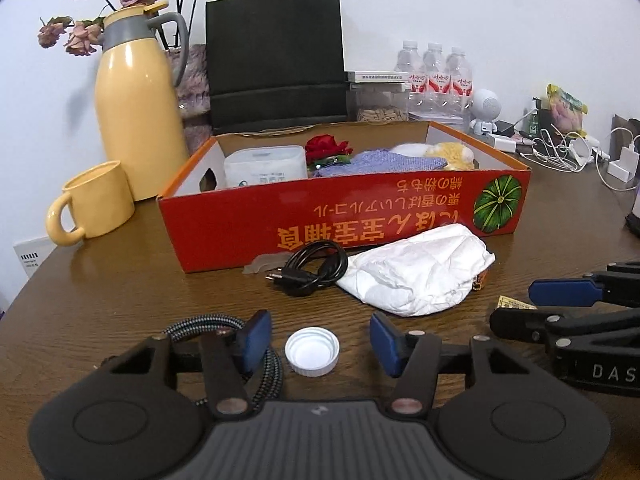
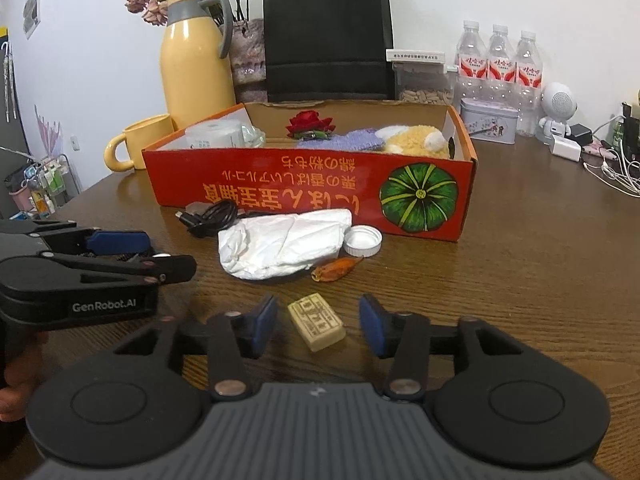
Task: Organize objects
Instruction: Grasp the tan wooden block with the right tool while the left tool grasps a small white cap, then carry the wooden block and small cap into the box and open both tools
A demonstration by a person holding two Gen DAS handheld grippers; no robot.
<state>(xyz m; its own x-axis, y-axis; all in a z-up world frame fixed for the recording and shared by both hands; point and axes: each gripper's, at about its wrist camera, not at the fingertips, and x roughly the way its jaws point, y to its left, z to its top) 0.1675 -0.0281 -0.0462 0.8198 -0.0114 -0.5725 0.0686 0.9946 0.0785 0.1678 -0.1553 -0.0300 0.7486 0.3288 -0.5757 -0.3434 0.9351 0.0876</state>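
- A braided cable (image 1: 224, 322) is seen under the left finger of the left gripper (image 1: 316, 346), whose jaws are spread wide.
- A white bottle cap (image 1: 312, 351) is framed between those jaws on the wooden table (image 1: 120, 300), touched by neither pad.
- Beyond it, a coiled black cable (image 1: 312, 270) and a crumpled white bag (image 1: 420, 272) are laid just before the red cardboard box (image 1: 360, 216).
- A small orange object (image 2: 336, 268) is seen just beside the bag.
- The right gripper (image 2: 318, 322) is held wide open, with a small printed block (image 2: 317, 321) lying untouched between its jaws.
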